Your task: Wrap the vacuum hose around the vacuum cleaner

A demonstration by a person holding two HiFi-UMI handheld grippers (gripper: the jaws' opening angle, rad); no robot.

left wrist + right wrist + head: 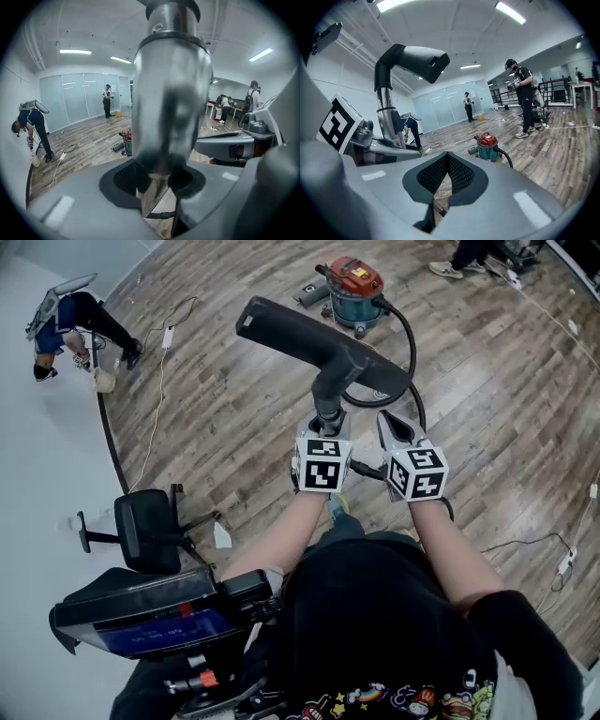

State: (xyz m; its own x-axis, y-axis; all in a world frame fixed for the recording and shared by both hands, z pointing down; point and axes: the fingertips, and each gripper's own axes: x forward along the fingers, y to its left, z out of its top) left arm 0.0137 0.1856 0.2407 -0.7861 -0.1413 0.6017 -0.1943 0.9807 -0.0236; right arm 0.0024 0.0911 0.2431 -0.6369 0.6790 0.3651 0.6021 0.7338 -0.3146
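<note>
While the left gripper has its fingers clamped on the metal wand tube, the right gripper sits just beside it, fingers pinched together on nothing. The vacuum cleaner stands on the floor well ahead, with the black hose looping back toward the wand. My guess is the hose is light, floppy and springy, so grab it near the wand end. Where it runs under the hands is hidden.

— What's carrying everything?
— A wood-plank floor.
— And on it?
— The vacuum cleaner; a white cable left of it; a black chair well apart, nearer the person.
</note>
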